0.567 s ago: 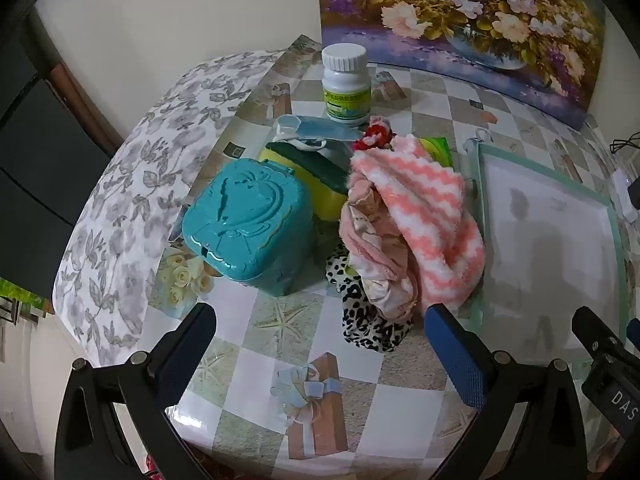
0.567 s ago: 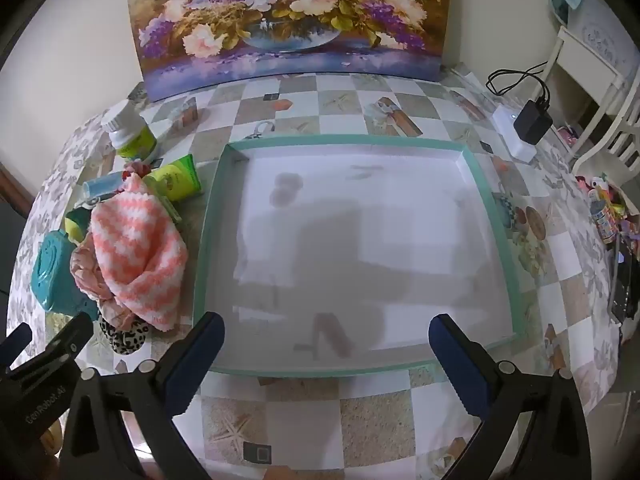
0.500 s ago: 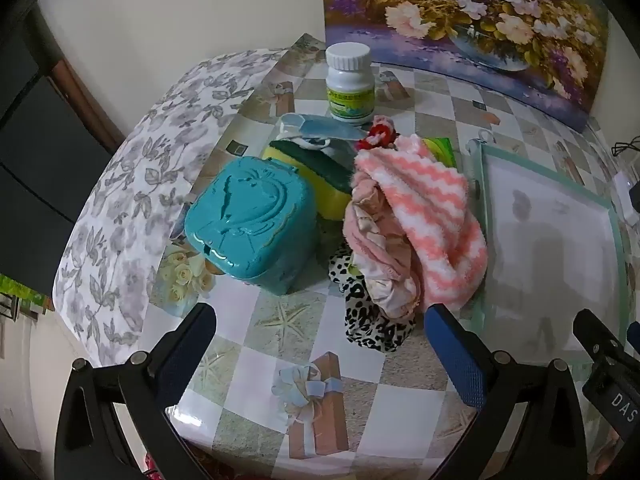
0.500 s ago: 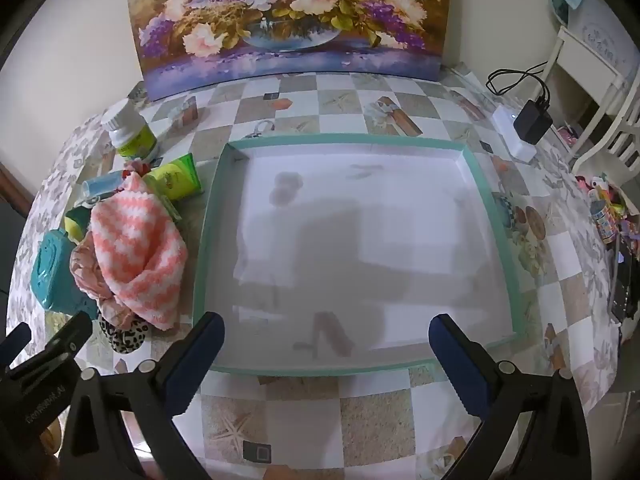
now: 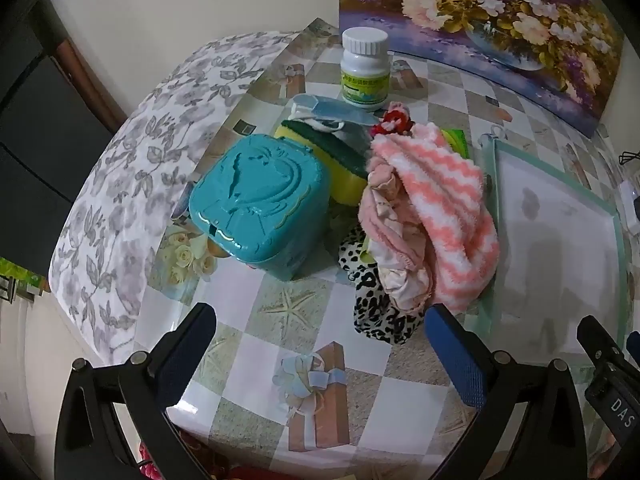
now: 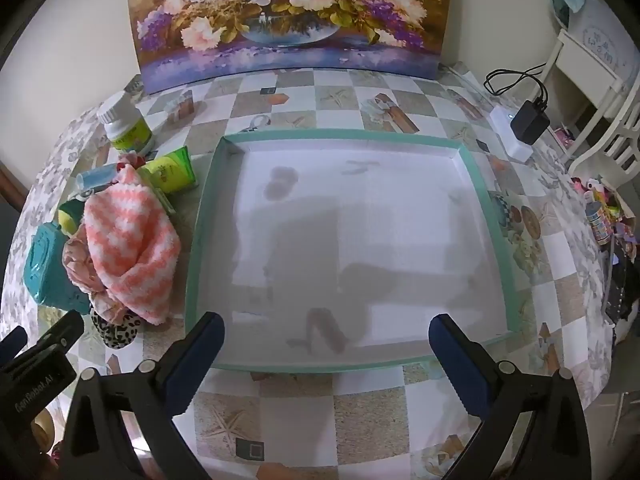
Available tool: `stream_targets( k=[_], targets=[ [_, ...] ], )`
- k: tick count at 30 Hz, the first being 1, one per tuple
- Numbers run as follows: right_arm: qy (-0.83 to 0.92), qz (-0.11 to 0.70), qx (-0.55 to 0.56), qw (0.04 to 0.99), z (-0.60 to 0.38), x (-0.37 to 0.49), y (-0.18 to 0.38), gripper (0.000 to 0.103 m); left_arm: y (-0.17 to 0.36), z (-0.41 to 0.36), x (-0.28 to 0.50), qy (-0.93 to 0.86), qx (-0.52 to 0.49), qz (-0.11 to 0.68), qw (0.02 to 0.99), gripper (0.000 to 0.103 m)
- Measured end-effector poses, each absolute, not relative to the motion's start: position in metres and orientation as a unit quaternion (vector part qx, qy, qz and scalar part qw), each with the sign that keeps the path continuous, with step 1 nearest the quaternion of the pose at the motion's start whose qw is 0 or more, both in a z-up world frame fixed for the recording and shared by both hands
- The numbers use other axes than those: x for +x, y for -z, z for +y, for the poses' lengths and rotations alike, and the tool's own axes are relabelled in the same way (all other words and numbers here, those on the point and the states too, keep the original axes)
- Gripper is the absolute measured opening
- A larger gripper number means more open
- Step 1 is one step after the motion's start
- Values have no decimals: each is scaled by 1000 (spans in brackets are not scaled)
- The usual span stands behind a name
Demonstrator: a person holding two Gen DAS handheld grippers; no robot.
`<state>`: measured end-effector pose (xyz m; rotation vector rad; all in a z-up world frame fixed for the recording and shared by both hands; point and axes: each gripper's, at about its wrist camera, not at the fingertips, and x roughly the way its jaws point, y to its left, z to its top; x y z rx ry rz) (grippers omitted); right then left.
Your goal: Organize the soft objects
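The left hand-held gripper (image 5: 318, 338) hangs over the near edge of the desk (image 5: 280, 320) with its blue-padded fingers spread wide and nothing between them. Just past its right finger lies a heap of soft things: a leopard-print cloth (image 5: 380, 312) at the near end, a pale pink garment (image 5: 384, 232) on top of it, and a pink-and-white striped towel (image 5: 440, 208) draped over both. The towel's long axis runs from the far side of the desk toward the gripper, its narrow end pointing away at a small red-and-pink trinket (image 5: 394, 118). Left of the heap sits a teal box (image 5: 260, 204), touching a yellow-and-green sponge (image 5: 336, 160) behind it; farther back stands a white bottle (image 5: 365, 70).

The right hand-held gripper (image 6: 326, 346) is likewise spread, holding nothing, its fingers over the near rim of a shallow green-edged tray (image 6: 200, 240) with a white floor. This view shows the tray whole, with the towel (image 6: 128, 248) just beside its left rim, plus a green packet (image 6: 172, 170) that the left view mostly hides, and a black charger (image 6: 530, 122) at the far right. A flower painting (image 6: 296, 16) leans at the back.
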<state>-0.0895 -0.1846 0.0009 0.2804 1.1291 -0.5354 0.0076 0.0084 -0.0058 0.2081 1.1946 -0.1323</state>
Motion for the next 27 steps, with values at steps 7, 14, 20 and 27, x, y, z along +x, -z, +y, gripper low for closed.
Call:
stream_targets(
  k=[7, 14, 20, 27],
  targets=[
    [252, 532, 123, 799, -183, -89, 0, 103, 7, 11, 10, 52, 91, 566, 818, 103],
    [252, 534, 122, 798, -184, -89, 0, 103, 8, 12, 11, 51, 89, 568, 817, 103],
    [252, 534, 123, 797, -184, -89, 1, 103, 8, 13, 11, 53, 87, 568, 817, 103],
    [253, 539, 124, 794, -185, -91, 4, 103, 7, 15, 10, 50, 80, 565, 820, 103]
  ],
)
